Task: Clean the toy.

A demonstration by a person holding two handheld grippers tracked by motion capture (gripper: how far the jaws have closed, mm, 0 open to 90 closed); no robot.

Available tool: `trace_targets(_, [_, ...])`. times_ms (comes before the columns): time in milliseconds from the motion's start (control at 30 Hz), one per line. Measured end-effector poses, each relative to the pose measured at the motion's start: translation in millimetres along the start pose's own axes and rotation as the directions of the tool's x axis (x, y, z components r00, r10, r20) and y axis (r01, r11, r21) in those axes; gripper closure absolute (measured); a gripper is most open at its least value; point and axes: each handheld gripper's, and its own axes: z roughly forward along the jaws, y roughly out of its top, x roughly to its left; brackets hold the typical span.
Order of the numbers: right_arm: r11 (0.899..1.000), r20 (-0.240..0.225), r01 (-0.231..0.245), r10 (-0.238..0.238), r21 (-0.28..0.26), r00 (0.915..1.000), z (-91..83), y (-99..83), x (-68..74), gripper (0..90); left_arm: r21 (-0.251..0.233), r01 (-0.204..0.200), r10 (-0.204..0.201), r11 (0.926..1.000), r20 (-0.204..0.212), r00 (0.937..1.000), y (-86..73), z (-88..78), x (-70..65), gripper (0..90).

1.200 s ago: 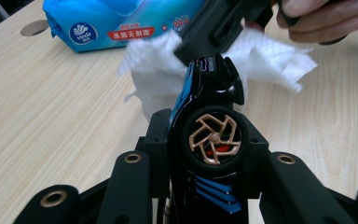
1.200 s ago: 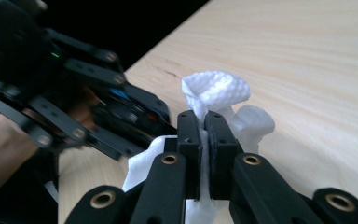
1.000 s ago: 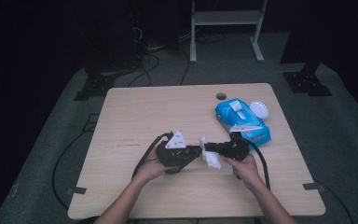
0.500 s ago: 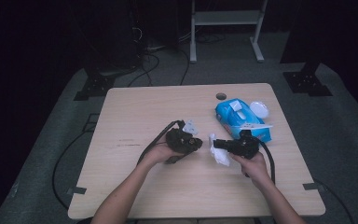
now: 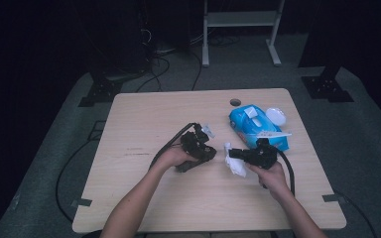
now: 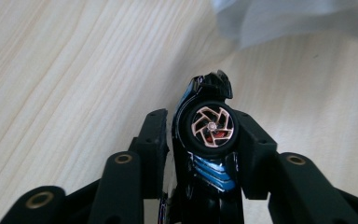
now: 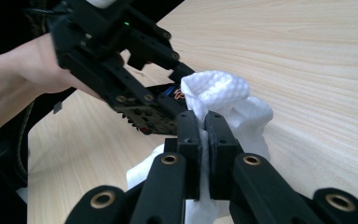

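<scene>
My left gripper [image 6: 205, 128] is shut on a black toy car [image 6: 209, 140] with a copper-spoked wheel and blue stripes, held nose outward just above the wooden table [image 6: 65, 70]. In the high view the left gripper [image 5: 208, 152] sits near the table's middle. Just to its right, my right gripper [image 5: 231, 153] is shut on a crumpled white wipe [image 5: 235, 166]. In the right gripper view the wipe [image 7: 219, 91] bulges above the closed right gripper [image 7: 204, 125], close to the car [image 7: 165, 95] in the left gripper [image 7: 121, 60].
A blue pack of wet wipes [image 5: 255, 126] lies at the right rear of the table, with a white round lid [image 5: 276, 116] beside it. A small hole [image 5: 235, 102] is in the tabletop behind the pack. Cables trail off the table's left side.
My left hand has rolled over and shifted slightly away from the person, so its grey plate no longer faces up. My right gripper with the wipe has drawn a little to the right.
</scene>
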Motion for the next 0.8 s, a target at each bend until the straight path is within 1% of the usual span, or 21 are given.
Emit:
trace_targets(33, [1.000, 0.000, -0.002, 0.002, 0.002, 1.0000, 1.6, 0.0, -0.4, 85.3, -0.013, -0.001, 0.001, 0.9999, 0.000, 1.0000, -1.5, -2.8, 0.3, 57.2])
trace_targets(100, [1.000, 0.003, 0.000, 0.000, 0.012, 1.0000, 5.2, -0.1, -1.2, 85.3, -0.046, 0.008, -0.007, 0.9989, 0.018, 0.9998, -4.8, -8.3, 1.2, 55.0])
trace_targets(167, [1.000, 0.004, 0.004, -0.004, 0.018, 1.0000, 8.8, 0.1, -1.0, 85.3, -0.075, 0.023, -0.022, 0.9969, 0.018, 0.9996, -9.1, -14.5, 1.9, 53.8])
trace_targets(200, [1.000, 0.007, 0.009, -0.009, 0.019, 0.9999, 10.9, 0.4, -0.8, 85.3, -0.096, 0.033, -0.030, 0.9948, 0.031, 0.9990, -12.3, -18.3, 3.2, 52.9])
trace_targets(233, [1.000, 0.007, 0.009, -0.009, 0.029, 0.9999, 13.6, 1.8, 0.2, 85.3, -0.105, 0.038, -0.035, 0.9938, 0.037, 0.9987, -14.2, -20.7, 4.1, 51.9])
trace_targets(300, [0.999, 0.007, 0.021, -0.022, 0.029, 0.9997, 17.5, 5.4, 2.8, 85.2, -0.126, 0.056, -0.051, 0.9904, 0.044, 0.9977, -20.1, -26.9, 6.6, 49.9])
trace_targets(333, [0.999, 0.005, 0.024, -0.024, 0.032, 0.9997, 19.0, 7.3, 4.2, 85.2, -0.139, 0.066, -0.058, 0.9880, 0.058, 0.9966, -23.4, -29.8, 8.1, 49.1])
trace_targets(400, [0.999, -0.005, 0.039, -0.039, 0.026, 0.9992, 24.9, 13.2, 8.7, 85.2, -0.160, 0.082, -0.073, 0.9837, 0.064, 0.9953, -31.0, -36.5, 11.2, 47.2])
trace_targets(467, [0.998, -0.011, 0.045, -0.045, 0.033, 0.9989, 31.1, 18.8, 12.6, 85.2, -0.186, 0.104, -0.089, 0.9771, 0.089, 0.9920, -38.9, -43.0, 15.6, 45.6])
trace_targets(500, [0.998, -0.013, 0.055, -0.055, 0.033, 0.9984, 34.3, 21.2, 14.1, 85.1, -0.198, 0.116, -0.100, 0.9732, 0.090, 0.9909, -42.1, -44.8, 16.6, 44.7])
trace_targets(533, [0.998, -0.014, 0.058, -0.057, 0.034, 0.9983, 36.7, 22.8, 15.8, 85.1, -0.203, 0.126, -0.110, 0.9710, 0.091, 0.9898, -46.4, -47.4, 19.0, 43.9])
trace_targets(567, [0.997, -0.018, 0.063, -0.062, 0.038, 0.9979, 40.4, 24.8, 17.6, 85.1, -0.208, 0.147, -0.128, 0.9671, 0.105, 0.9862, -52.3, -49.5, 22.6, 42.8])
trace_targets(600, [0.997, -0.023, 0.064, -0.063, 0.042, 0.9977, 45.2, 26.9, 20.0, 84.6, -0.218, 0.172, -0.150, 0.9608, 0.113, 0.9823, -56.9, -49.6, 24.8, 41.5])
trace_targets(633, [0.997, -0.027, 0.066, -0.065, 0.045, 0.9975, 49.1, 28.4, 21.6, 84.6, -0.209, 0.179, -0.159, 0.9613, 0.111, 0.9811, -61.3, -50.1, 27.5, 40.4])
trace_targets(667, [0.997, -0.032, 0.070, -0.069, 0.045, 0.9971, 53.2, 29.6, 23.2, 84.6, -0.207, 0.192, -0.170, 0.9594, 0.116, 0.9785, -65.4, -49.9, 29.9, 39.5])
trace_targets(700, [0.996, -0.033, 0.072, -0.070, 0.049, 0.9970, 57.1, 30.7, 24.8, 84.6, -0.208, 0.207, -0.183, 0.9559, 0.131, 0.9744, -69.0, -49.5, 32.1, 38.4])
trace_targets(733, [0.996, -0.033, 0.075, -0.073, 0.057, 0.9968, 61.3, 31.9, 26.2, 84.6, -0.210, 0.217, -0.191, 0.9535, 0.137, 0.9720, -72.5, -49.5, 34.2, 37.9])
trace_targets(800, [0.995, -0.035, 0.076, -0.074, 0.060, 0.9966, 68.1, 33.7, 28.1, 84.7, -0.223, 0.242, -0.212, 0.9443, 0.150, 0.9656, -77.3, -48.3, 36.5, 37.8])
